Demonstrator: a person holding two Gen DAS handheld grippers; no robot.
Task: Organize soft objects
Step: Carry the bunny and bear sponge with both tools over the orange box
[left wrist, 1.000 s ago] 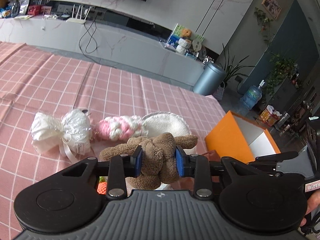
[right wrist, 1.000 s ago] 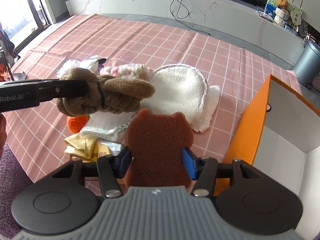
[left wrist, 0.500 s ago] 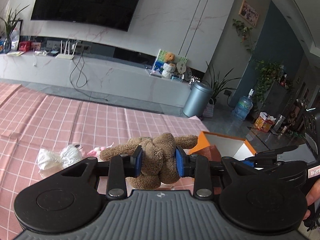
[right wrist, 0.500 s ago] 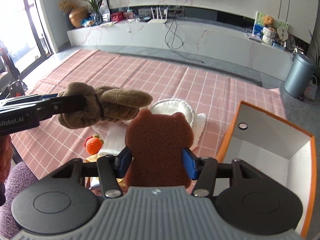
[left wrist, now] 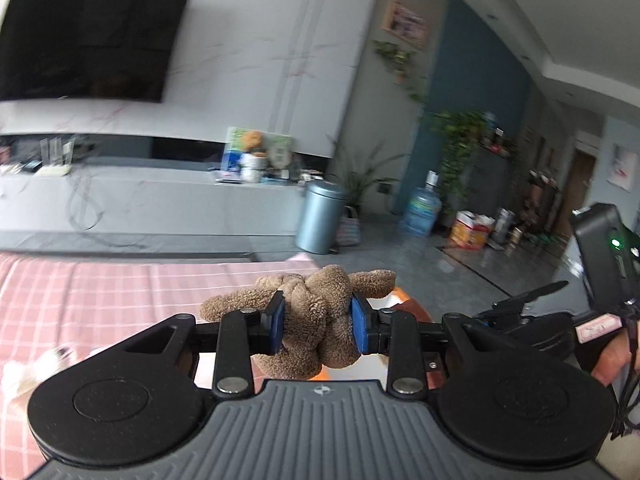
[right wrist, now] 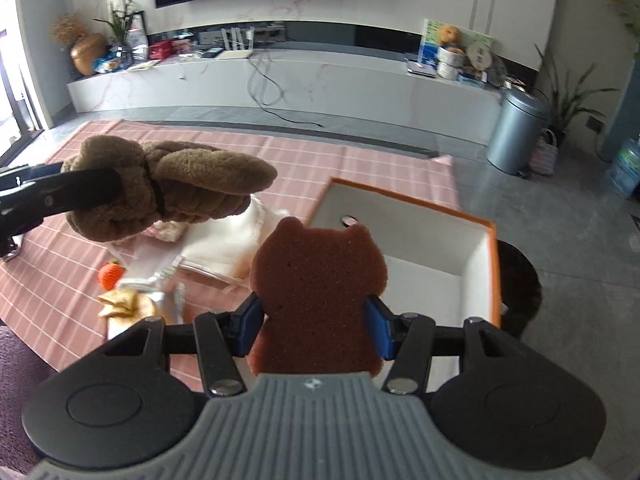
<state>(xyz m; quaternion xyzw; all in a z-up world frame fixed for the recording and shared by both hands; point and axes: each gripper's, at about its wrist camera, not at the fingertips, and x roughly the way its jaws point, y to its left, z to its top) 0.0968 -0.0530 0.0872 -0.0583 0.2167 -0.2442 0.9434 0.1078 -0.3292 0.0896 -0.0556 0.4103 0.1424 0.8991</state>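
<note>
My left gripper [left wrist: 318,322] is shut on a knotted brown plush toy [left wrist: 316,312], held in the air above the pink checked cloth [left wrist: 100,292]. That plush toy [right wrist: 172,192] also shows at the left of the right wrist view, with a left finger [right wrist: 80,192] across it. My right gripper [right wrist: 312,326] is shut on a brown bear-shaped sponge [right wrist: 316,292], lifted above the near-left corner of the orange box [right wrist: 494,264] with its white inside. Below lie white cloths [right wrist: 228,244], a small orange knitted toy [right wrist: 110,274] and yellow packets [right wrist: 120,302].
The orange box stands at the right end of the cloth-covered table, with a dark round seat [right wrist: 520,288] behind it. A grey bin [right wrist: 516,132] and a long white TV bench [right wrist: 280,76] lie beyond. A hand [left wrist: 612,356] holds the right gripper at the left view's right edge.
Both grippers have risen and tilted up with their toys held fast. The table items have dropped low in both views, and the orange box now sits nearer under the sponge.
</note>
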